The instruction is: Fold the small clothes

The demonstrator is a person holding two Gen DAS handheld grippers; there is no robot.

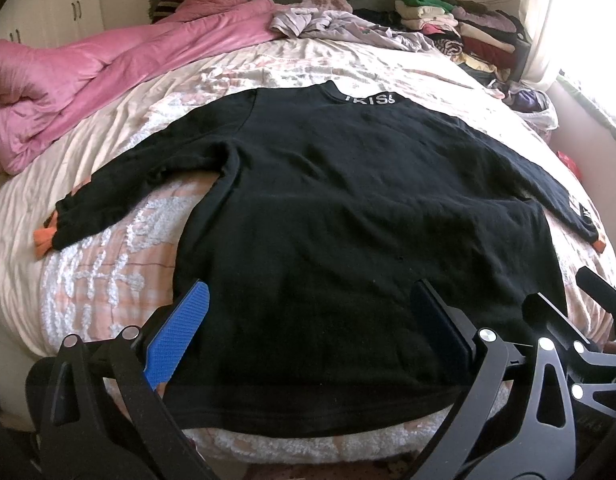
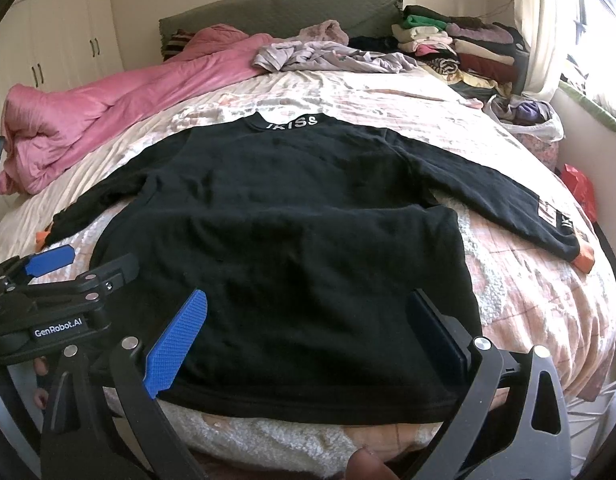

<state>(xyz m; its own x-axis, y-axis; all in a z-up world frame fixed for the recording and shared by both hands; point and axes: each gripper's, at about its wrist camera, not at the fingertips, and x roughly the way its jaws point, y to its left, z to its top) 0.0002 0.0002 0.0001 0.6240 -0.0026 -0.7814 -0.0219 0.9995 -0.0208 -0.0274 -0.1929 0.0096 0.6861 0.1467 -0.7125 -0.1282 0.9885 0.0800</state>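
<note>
A black sweatshirt (image 1: 348, 208) (image 2: 292, 216) lies flat on the bed, hem toward me, with white letters on the collar (image 1: 370, 99). Both sleeves are spread out sideways and end in orange cuffs (image 1: 43, 241) (image 2: 584, 261). My left gripper (image 1: 310, 286) is open just above the hem's left part, its blue pad (image 1: 180, 336) near the shirt's left edge. My right gripper (image 2: 308, 294) is open over the hem's right part, nothing between its fingers. Each gripper shows in the other's view: the right gripper (image 1: 558, 285) and the left gripper (image 2: 98, 260).
A pink quilt (image 1: 88, 88) is bunched along the bed's left side. Loose lilac clothes (image 2: 328, 56) lie near the headboard, and a stack of folded clothes (image 1: 468, 28) sits at the back right. A plastic bag (image 2: 528, 120) rests by the window wall. A fingertip (image 2: 368, 466) shows at the bottom edge.
</note>
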